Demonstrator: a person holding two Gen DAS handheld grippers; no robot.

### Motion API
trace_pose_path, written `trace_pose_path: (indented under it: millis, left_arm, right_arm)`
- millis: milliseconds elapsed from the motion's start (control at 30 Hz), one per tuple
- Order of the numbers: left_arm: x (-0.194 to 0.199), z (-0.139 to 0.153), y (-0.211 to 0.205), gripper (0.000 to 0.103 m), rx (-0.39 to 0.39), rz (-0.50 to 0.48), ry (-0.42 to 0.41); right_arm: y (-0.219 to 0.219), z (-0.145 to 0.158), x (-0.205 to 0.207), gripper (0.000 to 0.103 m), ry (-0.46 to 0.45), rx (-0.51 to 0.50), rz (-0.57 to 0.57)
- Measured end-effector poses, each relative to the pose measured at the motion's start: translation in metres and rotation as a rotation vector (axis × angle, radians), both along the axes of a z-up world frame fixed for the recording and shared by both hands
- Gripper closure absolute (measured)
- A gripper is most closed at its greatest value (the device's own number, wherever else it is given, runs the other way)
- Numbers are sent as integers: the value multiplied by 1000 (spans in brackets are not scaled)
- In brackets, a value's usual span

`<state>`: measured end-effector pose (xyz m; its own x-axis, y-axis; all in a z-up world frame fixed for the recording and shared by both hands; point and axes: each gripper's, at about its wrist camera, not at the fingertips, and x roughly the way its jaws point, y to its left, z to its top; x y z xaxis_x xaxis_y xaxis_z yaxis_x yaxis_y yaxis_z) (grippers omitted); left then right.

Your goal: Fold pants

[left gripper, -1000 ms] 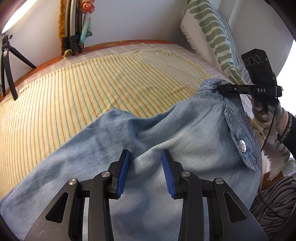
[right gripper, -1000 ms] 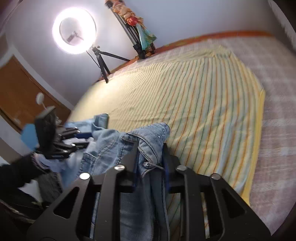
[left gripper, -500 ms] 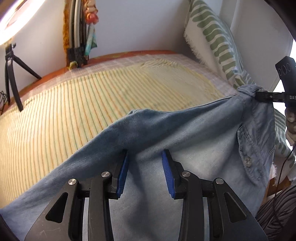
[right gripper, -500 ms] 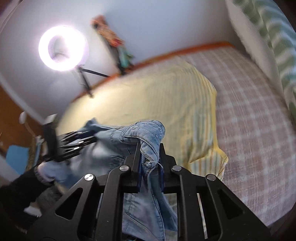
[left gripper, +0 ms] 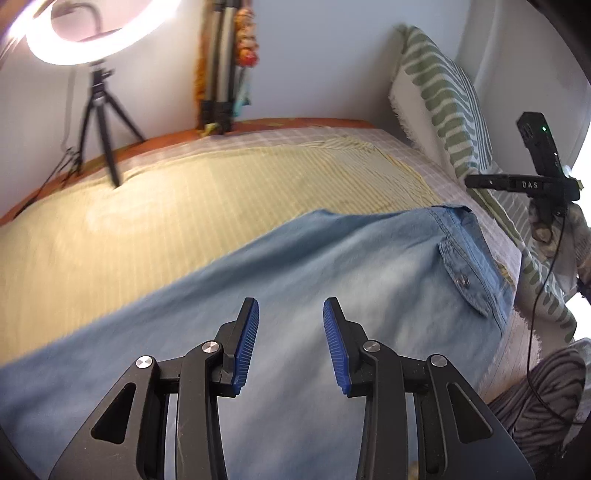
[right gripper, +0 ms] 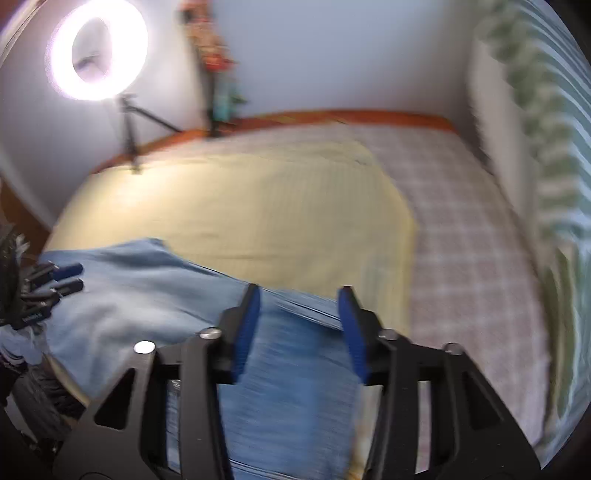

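Light blue jeans (left gripper: 332, 266) lie spread flat on the yellow striped sheet (left gripper: 184, 192), their waist corner and buttoned pocket flap (left gripper: 463, 280) at the right. My left gripper (left gripper: 291, 332) hovers over the middle of the denim with its blue pads apart and no cloth pinched between them. In the right wrist view the jeans (right gripper: 147, 295) reach left to the left gripper (right gripper: 72, 277). My right gripper (right gripper: 299, 325) is opening above the waist end, with the denim below its pads and nothing gripped. From the left wrist view the right gripper (left gripper: 471, 181) hangs clear above the waist corner.
A lit ring light (left gripper: 96, 33) on a tripod stands past the bed's far wooden edge. A green-striped pillow (left gripper: 443, 110) leans at the right. Pink checked bedcover (right gripper: 461, 221) lies to the right of the yellow sheet. A person's patterned clothing (left gripper: 546, 398) is at the lower right.
The right gripper has let go of the waistband and risen; the jeans have dropped flat onto the bed. The left gripper has lifted and shifted, its jaws unchanged.
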<state>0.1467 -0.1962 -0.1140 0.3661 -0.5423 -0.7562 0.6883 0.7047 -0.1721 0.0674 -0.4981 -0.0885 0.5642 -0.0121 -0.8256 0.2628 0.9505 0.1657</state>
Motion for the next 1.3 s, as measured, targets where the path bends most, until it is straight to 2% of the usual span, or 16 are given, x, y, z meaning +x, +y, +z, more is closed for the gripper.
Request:
trace_pose_path:
  millis: [167, 267, 333, 433, 500, 567, 600, 633, 733, 867, 900, 967, 1033, 1067, 1133, 1300]
  left_arm:
    - [-27, -3, 56, 64, 0, 107, 34]
    - [-40, -11, 79, 64, -1, 137, 71]
    - [-47, -23, 88, 64, 10, 148, 101]
    - [-53, -38, 89, 64, 27, 149, 133]
    - [-56, -46, 91, 64, 26, 143, 156]
    - [-62, -50, 89, 64, 28, 123, 142]
    - [-66, -52, 90, 64, 34, 115, 132]
    - [-69, -53, 88, 64, 42, 99, 123]
    - [-76, -54, 86, 62, 50, 71, 100]
    - [-74, -52, 95, 62, 22, 92, 133]
    - [-72, -47, 101, 62, -2, 115, 142]
    - [-69, -36, 110, 60, -34, 141, 136]
    - [-66, -15, 123, 60, -82, 171, 115]
    - [-63, -6, 129, 59, -104, 179, 108]
    - [-59, 23, 144, 53, -151, 201, 82]
    - [-47, 95, 187, 52, -239, 256, 17]
  right_arm:
    - [46, -11, 63, 50, -11, 102, 150]
    - [68, -33, 99, 50, 39, 153, 221]
    - [73, -52, 122, 50, 85, 145, 219]
    - [72, -76, 142, 50, 117, 249, 203]
    - [77, -84, 148, 50, 124, 284, 208]
    - [84, -89, 151, 62, 129, 289, 254]
    - [90, -90, 152, 81, 134, 278, 272]
    - [96, -89, 152, 91, 142, 237, 281]
    - [105, -86, 159, 98, 132, 95, 269]
    - [112, -87, 165, 99, 155, 26, 273]
    - [113, -82, 163, 98, 150, 19, 277]
    - [117, -64, 156, 92, 115, 28, 273]
    - [122, -43, 150, 65, 64, 47, 255]
    - [128, -32, 145, 61, 32, 54, 253]
    - [139, -10, 132, 60, -25, 82, 264]
    - [188, 36, 101, 60, -112, 119, 336]
